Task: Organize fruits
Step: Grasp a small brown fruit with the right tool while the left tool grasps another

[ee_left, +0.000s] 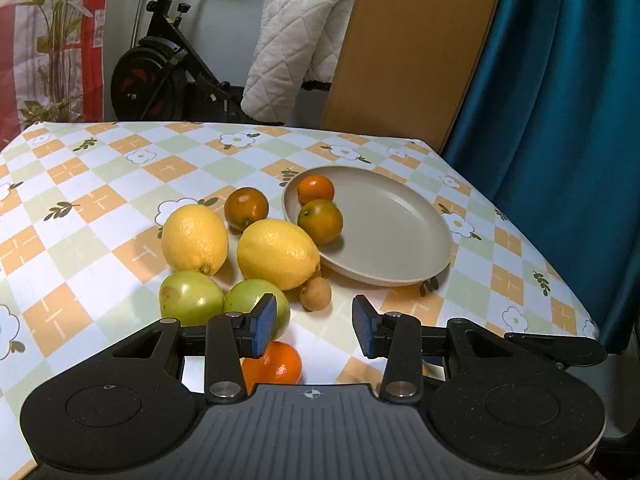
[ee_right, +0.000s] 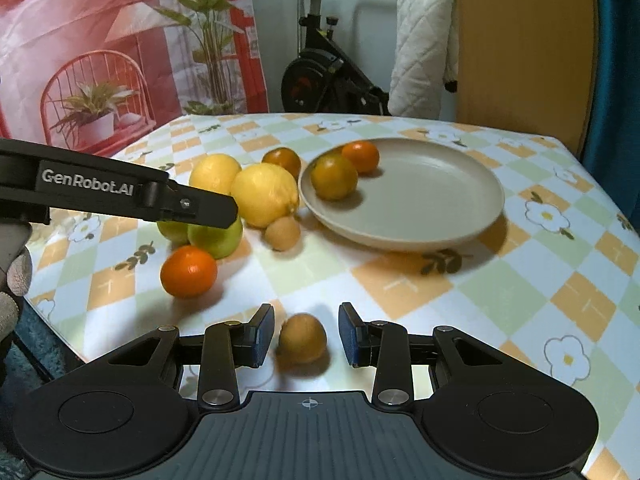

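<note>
Fruits lie loose on the table (ee_left: 100,208) left of the plate (ee_right: 440,200), two already in it: lemons (ee_left: 276,252) firm, heavy, likely slick, best gripped across the middle; the small brown fruit (ee_right: 302,338) light, round, rolls easily. Right gripper (ee_right: 306,340) jaws straddle it with gaps, not pinching; left gripper (ee_left: 314,326) jaws spread, empty. The near orange (ee_left: 276,366) is half hidden behind the left gripper.

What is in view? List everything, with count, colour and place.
plate: one, beige, right of the fruit pile
oranges on plate: two, orange, at its left edge
oranges on table: two, orange, one behind the lemons, one nearest the left gripper
lemons: two, yellow, left of the plate
green fruits: two, green, in front of the lemons
small brown fruits: two, tan, one beside a lemon, one between the right gripper's fingers
tablecloth: one, checked orange, green and white
exercise bike: one, black, behind the table
curtain: one, teal, far right
left gripper: black, open, empty
right gripper: black, open around a brown fruit
</note>
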Demonstrator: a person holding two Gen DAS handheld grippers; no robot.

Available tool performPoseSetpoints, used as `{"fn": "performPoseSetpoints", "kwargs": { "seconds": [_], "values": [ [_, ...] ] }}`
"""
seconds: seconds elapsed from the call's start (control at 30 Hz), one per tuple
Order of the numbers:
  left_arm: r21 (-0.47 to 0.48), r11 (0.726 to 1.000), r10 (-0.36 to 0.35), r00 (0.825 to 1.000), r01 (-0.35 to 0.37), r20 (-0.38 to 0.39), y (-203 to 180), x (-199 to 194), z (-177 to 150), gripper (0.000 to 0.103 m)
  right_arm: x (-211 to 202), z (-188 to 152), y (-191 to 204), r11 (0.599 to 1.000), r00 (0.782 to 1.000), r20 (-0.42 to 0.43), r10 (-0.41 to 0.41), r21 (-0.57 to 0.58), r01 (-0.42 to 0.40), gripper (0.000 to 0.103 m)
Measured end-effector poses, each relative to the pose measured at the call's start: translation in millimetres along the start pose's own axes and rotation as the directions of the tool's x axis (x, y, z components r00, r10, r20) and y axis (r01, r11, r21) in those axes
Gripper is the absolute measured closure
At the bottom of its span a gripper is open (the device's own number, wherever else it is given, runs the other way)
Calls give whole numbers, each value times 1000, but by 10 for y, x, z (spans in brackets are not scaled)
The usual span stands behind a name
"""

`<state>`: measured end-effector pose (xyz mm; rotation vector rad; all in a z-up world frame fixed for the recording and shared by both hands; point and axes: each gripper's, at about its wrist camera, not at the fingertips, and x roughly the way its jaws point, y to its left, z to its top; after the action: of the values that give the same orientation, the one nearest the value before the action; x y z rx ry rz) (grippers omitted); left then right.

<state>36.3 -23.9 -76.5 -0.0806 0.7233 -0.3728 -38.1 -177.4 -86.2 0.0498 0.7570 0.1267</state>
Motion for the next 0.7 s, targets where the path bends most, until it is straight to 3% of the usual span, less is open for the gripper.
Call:
{"fn": "performPoseSetpoints", "kwargs": {
  "seconds": [0.37, 0.6, 0.7],
  "values": [
    [34, 999, -11, 1000, 12, -16, -48, -7, -81, 59, 32, -44, 17, 1000, 1000, -18, 8, -8, -8, 79],
    [51, 998, -24, 999, 26, -22, -53, 15, -123, 62, 63, -44, -29, 1000, 999, 41, -10, -9, 10, 79],
    [45, 999, -21, 999, 23, -33, -46, 47, -126, 68, 74, -38, -15, 999, 997, 70, -20, -27, 22, 79]
  ]
}}
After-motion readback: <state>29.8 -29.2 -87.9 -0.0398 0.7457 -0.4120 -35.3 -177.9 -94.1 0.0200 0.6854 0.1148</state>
